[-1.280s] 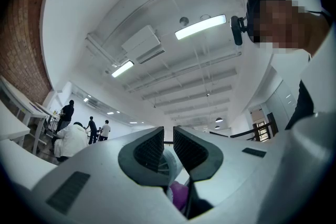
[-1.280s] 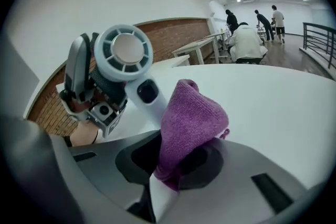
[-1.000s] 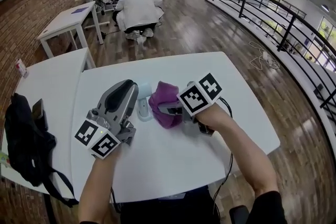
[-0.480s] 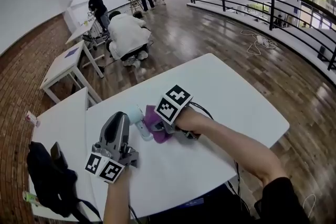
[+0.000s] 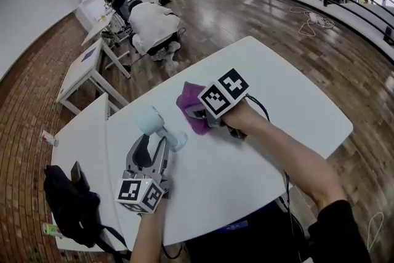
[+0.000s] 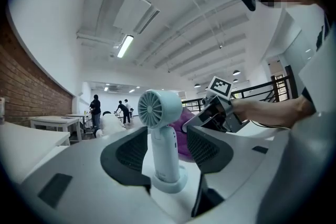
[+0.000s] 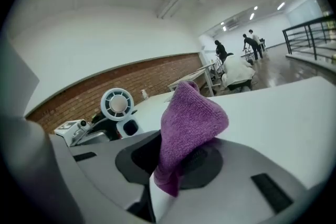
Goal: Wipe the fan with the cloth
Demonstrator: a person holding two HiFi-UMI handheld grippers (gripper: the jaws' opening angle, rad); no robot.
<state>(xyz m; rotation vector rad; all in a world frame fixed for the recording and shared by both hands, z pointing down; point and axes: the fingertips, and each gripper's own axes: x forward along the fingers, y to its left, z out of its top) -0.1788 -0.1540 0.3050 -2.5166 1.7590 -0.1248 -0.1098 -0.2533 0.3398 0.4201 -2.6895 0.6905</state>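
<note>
A white worktop [image 5: 289,101] carries everything. The left gripper [image 6: 167,149], its jaws spread and just now opening, flanks the upright fan [image 6: 160,113] without gripping it. The right gripper [image 7: 181,160] pinches the purple cloth [image 7: 191,118] nearby. Unheld, the fan would likely topple under a wipe.

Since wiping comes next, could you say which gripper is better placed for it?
Right: the right gripper pinches the purple cloth beside the fan; the left gripper has just been opening its jaws around the stem.
</note>
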